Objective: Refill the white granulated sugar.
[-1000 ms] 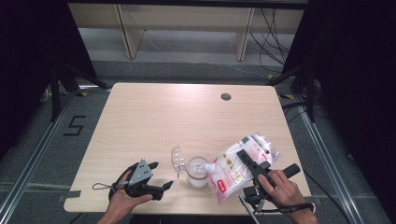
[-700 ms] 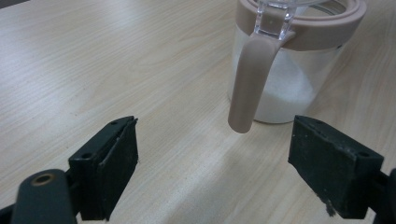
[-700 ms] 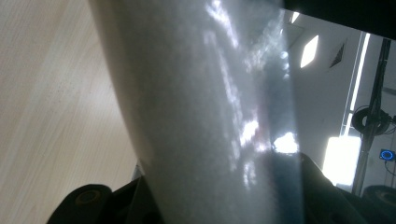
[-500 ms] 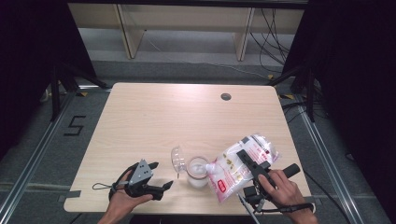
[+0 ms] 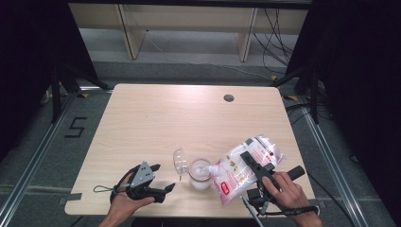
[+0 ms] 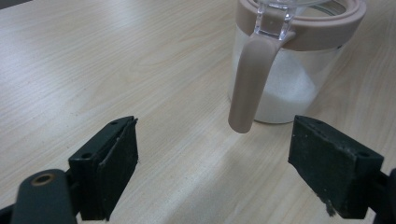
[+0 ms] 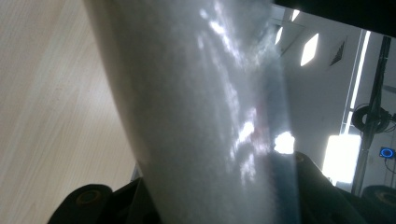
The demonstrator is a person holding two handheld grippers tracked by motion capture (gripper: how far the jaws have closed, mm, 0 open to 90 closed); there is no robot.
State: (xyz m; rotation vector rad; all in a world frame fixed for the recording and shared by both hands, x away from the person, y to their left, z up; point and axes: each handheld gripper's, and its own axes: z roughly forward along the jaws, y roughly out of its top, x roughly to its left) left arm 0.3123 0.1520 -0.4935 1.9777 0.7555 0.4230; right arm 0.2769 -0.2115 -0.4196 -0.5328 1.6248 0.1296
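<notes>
— Pale wood-grain tabletop (image 5: 156, 123) is what everything rests on; what is being done above it?

— A clear plastic bag of white granules with red printing (image 5: 241, 165) is held tilted, its lower corner brought over the mouth of the clear glass jar with a beige rim (image 5: 200, 173), so that the contents can be poured in. White granules are already seen heaped inside the jar in the left gripper view (image 6: 285, 88).

— How is the bag gripped?

— It is clenched between the jaws of the right gripper (image 5: 257, 165), just right of the jar. In the right gripper view the bag (image 7: 205, 116) is seen pressed between both black jaws, so a firm hold is judged to be kept while the bag is tipped.

— And the jar's lid?

— The clear hinged lid (image 5: 179, 160) is stood open at the jar's left side, so the mouth is left free for pouring. A beige clasp (image 6: 250, 79) is seen hanging down from the rim, in front of the jar.

— Is the jar being steadied?

— It is not touched. The left gripper (image 5: 163, 182) is rested on the table to the jar's left, jaws released and spread wide with nothing between them, pointed at the jar. It is judged to be kept ready.

— Can any writing be read?

— Red print and a red label are seen on the bag, but the letters are too small to be read. A black "5" (image 5: 75, 127) is marked on the floor, well left of the jar.
</notes>
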